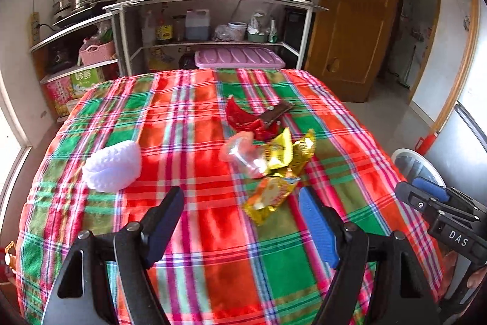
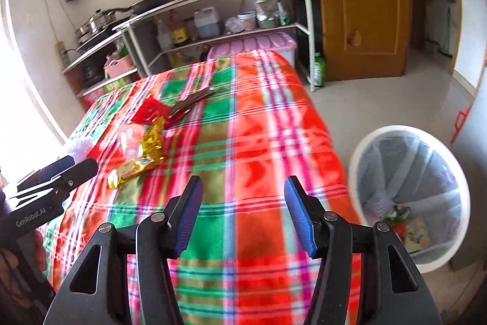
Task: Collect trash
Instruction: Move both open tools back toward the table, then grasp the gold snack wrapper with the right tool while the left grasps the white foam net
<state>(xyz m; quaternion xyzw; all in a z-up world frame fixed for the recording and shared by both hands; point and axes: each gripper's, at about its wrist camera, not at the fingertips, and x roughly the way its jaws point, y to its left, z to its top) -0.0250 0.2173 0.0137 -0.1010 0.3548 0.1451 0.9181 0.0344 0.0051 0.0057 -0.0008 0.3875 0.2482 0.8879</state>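
Left wrist view: the left gripper (image 1: pixel 242 221) has its jaws spread wide with nothing between them, above a counter (image 1: pixel 188 118) covered in red, green and pink plaid cloth. Just ahead of the jaws and slightly toward the right finger lies a yellow-orange snack wrapper (image 1: pixel 271 197). Beyond it sits a clear plastic cup (image 1: pixel 243 156) on its side, touching a crumpled gold wrapper (image 1: pixel 292 151). Farther ahead are a red wrapper (image 1: pixel 246 118) and a dark brown wrapper (image 1: pixel 278 111), overlapping. Ahead and well to the left of the jaws rests a white knitted item (image 1: pixel 112 166). The right gripper (image 1: pixel 426 191) shows at the right edge, past the counter's side, with a white bin (image 1: pixel 398 156) behind it.

Right wrist view: the right gripper (image 2: pixel 243 203) also has its jaws wide apart and empty, over bare plaid cloth. The trash pile lies ahead and to the left of the jaws. To their right, on the floor beside the counter, stands the lined bin with some wrappers inside.
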